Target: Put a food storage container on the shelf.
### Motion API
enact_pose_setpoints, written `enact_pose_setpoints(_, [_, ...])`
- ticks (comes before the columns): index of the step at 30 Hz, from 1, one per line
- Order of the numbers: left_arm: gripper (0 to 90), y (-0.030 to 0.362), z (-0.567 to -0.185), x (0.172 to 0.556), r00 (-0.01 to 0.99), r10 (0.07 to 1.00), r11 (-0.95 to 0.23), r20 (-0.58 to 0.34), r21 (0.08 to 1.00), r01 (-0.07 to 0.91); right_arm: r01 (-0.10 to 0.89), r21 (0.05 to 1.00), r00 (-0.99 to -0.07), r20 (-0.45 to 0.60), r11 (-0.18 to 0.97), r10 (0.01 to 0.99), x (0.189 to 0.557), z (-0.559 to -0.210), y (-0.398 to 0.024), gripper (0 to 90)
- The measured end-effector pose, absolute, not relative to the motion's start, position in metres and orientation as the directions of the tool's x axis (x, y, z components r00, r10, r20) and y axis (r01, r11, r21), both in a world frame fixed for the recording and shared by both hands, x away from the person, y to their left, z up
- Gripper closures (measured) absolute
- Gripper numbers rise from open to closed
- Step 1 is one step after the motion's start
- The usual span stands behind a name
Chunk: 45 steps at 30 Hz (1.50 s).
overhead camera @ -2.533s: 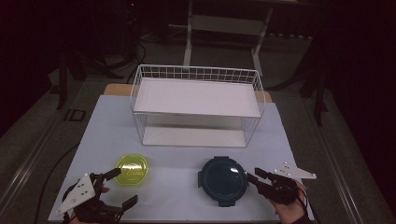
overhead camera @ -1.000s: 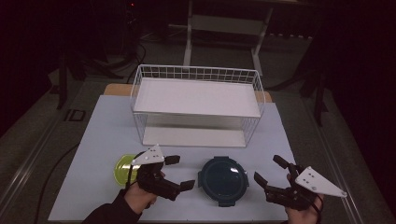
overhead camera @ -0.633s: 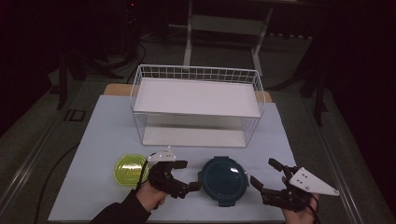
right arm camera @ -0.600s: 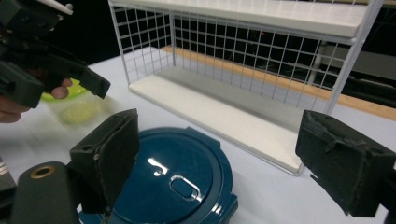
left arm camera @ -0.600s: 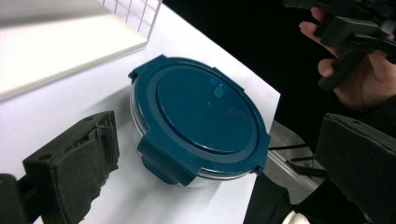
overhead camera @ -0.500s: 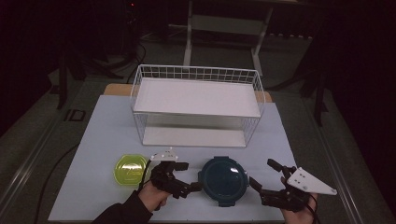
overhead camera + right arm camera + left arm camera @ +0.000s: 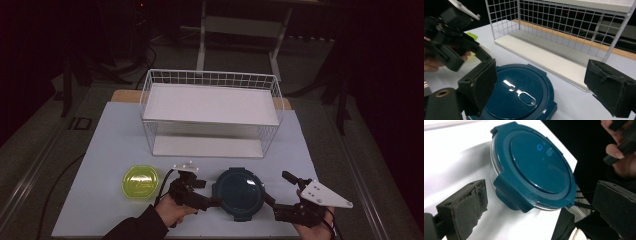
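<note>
We find a round, glossy dark-teal plastic lidded container (image 7: 239,191) near the table's near edge. The left gripper (image 7: 207,194), jaws spread, sits just beside its left rim; the right gripper (image 7: 277,192), likewise spread, flanks its right. A translucent yellow-green lid (image 7: 140,182) lies further left. A white wire-mesh rack (image 7: 210,111) stands on the far side, unobstructed.

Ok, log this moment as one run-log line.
left gripper: open, at left edge of blue-lidded container | right gripper: open, at its right edge | container: on table, lid on
</note>
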<state>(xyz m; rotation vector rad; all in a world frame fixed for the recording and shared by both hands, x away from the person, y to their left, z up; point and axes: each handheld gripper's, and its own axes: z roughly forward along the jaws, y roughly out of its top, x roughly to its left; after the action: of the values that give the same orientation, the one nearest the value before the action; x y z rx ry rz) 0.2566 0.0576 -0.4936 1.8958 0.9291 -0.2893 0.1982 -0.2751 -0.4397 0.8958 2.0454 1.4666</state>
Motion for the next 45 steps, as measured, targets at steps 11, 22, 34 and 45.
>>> enact_pose_setpoints(11, [15.2, 0.064, -0.511, 0.27, 0.531, 0.494, -0.167, -0.688, 0.525, 0.835, 0.261, 0.94, -0.673, 0.014, 0.219, 0.74, 0.198, -0.441, -0.274, 12.9])
enact_pose_setpoints(22, [33.4, 0.067, -0.524, 0.28, 0.417, 0.455, -0.098, -0.787, 0.421, 0.902, 0.279, 0.932, -0.667, 0.015, 0.23, 0.745, 0.198, -0.443, -0.273, 13.2])
enact_pose_setpoints(34, [50.9, 0.062, -0.535, 0.287, 0.338, 0.41, -0.096, -0.847, 0.329, 0.94, 0.323, 0.914, -0.655, 0.029, 0.245, 0.755, 0.199, -0.448, -0.275, 16.9])
enact_pose_setpoints(45, [51.8, 0.059, -0.526, 0.276, 0.457, 0.422, -0.141, -0.783, 0.441, 0.886, 0.501, 0.836, -0.636, 0.182, 0.222, 0.75, 0.212, -0.468, -0.287, 26.3])
